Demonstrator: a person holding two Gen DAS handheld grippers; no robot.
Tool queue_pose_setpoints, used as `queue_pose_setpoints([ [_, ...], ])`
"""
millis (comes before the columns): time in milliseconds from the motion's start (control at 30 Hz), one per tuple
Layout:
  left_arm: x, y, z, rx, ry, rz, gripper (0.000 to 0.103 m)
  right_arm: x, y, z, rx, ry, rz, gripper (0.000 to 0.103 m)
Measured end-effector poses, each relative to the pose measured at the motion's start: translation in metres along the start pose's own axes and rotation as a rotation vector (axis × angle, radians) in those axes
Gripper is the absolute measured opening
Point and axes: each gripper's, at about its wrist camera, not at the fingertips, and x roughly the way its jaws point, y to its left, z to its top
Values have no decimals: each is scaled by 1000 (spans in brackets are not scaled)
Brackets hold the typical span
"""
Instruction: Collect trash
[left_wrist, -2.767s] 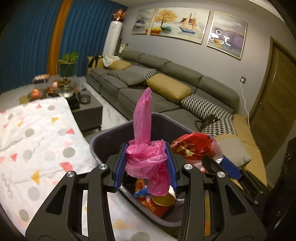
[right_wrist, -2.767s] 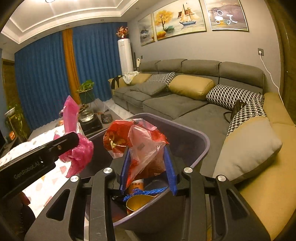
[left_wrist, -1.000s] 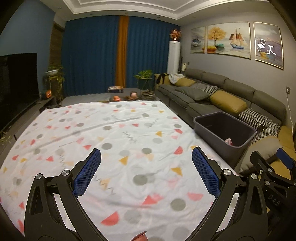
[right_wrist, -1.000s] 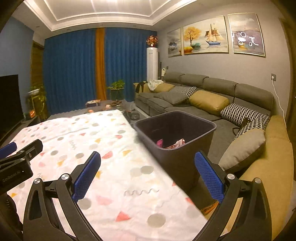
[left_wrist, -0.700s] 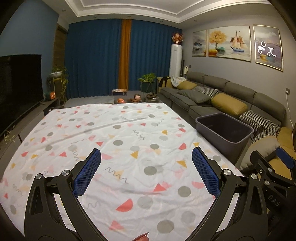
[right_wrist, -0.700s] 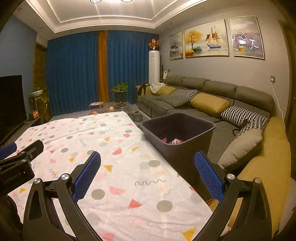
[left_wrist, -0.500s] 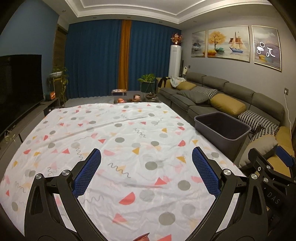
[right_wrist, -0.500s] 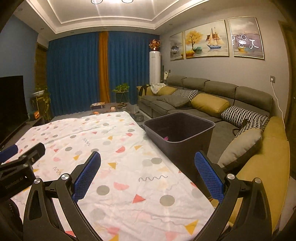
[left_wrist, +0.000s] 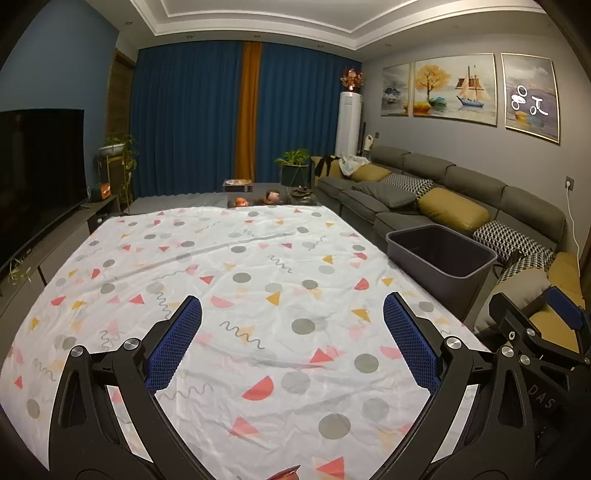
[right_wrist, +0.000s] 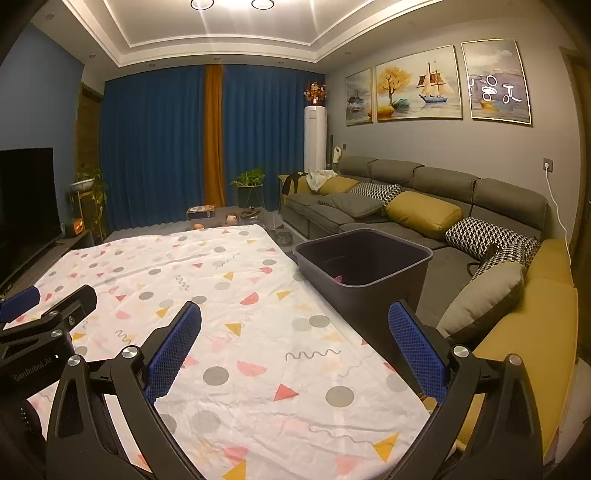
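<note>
Both my hand-held grippers, the left (left_wrist: 291, 343) and the right (right_wrist: 295, 350), now gape empty, pulled back from the bin (right_wrist: 364, 275) where the pink trash (right_wrist: 338, 279) landed; the counter's patterned cloth (left_wrist: 236, 295) looks cleared, suggesting collection is done.

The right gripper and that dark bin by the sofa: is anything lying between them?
Only the patterned tablecloth. In the right wrist view the stretch from the open right gripper to the bin shows bare cloth, with no trash on it.
</note>
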Motion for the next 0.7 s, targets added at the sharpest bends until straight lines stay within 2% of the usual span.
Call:
queue_pose_setpoints([
  [700,-3,0,1,7,-5,8,97,0,2,1,0,-7,2,97],
])
